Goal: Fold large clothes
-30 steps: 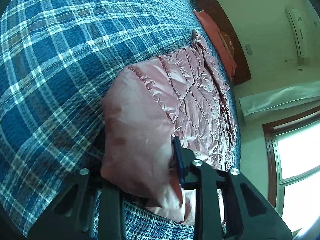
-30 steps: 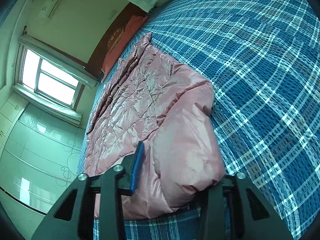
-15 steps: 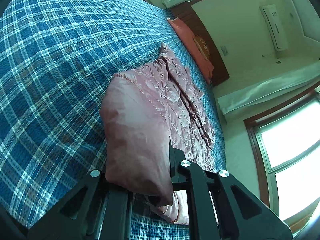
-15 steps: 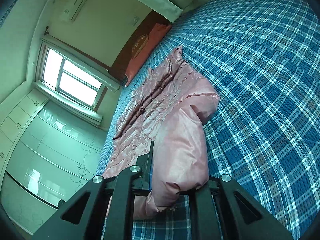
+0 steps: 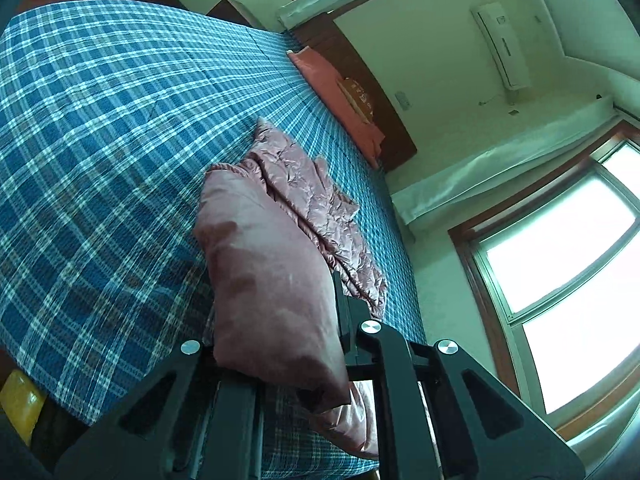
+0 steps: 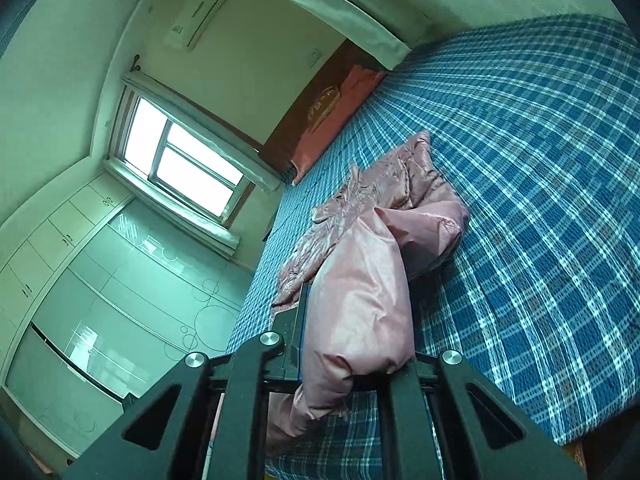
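My left tongs [image 5: 276, 344] are clamped on a smooth fold of the pink down jacket [image 5: 272, 280], which fills the lower middle of the left wrist view and bulges up between the two black fingers. My right tongs [image 6: 356, 356] pinch another fold of the same jacket [image 6: 360, 304], low in the middle of the right wrist view, with a loose flap hanging below the grip. From each grip the cloth runs upward in the frame to the quilted, shiny part of the jacket, which lies crumpled on the bed [image 5: 100, 140] near the frame's middle. The bed wears a blue plaid cover that fills the left side of the left view and the right side of the right view. A red pillow [image 5: 332, 80] lies against the dark wooden headboard [image 5: 360, 60] in the upper middle of the left view. An air conditioner [image 5: 502, 44] sits on the wall at upper right, and a bright window [image 5: 560, 248] shows at the right edge. How much of the jacket's far end touches the bed I cannot quite tell, as the raised fold hides it.
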`<act>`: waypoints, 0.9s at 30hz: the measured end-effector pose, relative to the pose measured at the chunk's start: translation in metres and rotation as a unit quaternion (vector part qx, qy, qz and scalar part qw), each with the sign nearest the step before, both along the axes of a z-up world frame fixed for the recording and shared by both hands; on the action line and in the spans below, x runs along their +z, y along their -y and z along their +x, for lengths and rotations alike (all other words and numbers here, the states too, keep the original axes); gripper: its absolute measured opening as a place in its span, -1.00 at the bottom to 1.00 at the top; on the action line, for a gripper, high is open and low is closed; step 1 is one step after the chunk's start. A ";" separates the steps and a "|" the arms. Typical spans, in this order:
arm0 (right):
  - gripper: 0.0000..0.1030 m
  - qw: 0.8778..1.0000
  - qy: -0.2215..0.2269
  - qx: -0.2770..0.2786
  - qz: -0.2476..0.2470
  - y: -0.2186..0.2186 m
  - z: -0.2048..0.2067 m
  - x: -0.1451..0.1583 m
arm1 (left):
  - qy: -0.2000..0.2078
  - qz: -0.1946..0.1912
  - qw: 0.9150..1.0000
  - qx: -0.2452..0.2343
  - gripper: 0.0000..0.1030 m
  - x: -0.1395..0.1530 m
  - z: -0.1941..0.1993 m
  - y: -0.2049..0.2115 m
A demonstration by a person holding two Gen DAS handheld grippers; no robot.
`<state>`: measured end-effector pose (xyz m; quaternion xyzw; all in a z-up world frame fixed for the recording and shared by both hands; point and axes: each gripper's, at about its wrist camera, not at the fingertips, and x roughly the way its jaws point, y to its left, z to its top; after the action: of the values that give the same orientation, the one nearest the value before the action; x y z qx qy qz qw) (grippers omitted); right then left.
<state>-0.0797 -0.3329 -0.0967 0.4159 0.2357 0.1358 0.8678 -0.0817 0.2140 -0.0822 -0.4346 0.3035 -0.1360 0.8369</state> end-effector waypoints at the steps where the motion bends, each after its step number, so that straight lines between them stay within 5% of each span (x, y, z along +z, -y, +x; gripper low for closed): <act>1: -0.79 1.000 0.003 0.003 -0.005 0.001 0.009 0.002 | 0.002 0.000 1.000 -0.001 -0.82 0.004 0.010 0.000; 12: -0.79 0.999 0.000 0.015 -0.037 0.019 0.176 0.017 | 0.002 0.033 0.999 0.005 -0.81 0.029 0.176 0.020; 19: -0.79 0.998 -0.029 -0.004 -0.061 0.031 0.303 0.018 | -0.024 0.097 0.995 0.025 -0.81 0.022 0.306 0.039; 27: -0.79 0.992 -0.101 -0.013 -0.069 0.037 0.426 -0.026 | -0.060 0.166 0.984 0.025 -0.81 -0.013 0.416 0.065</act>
<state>0.3463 -0.3698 -0.1228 0.3694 0.3250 0.0652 0.8681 0.3339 0.1493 -0.0955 -0.3044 0.3603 -0.0361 0.8810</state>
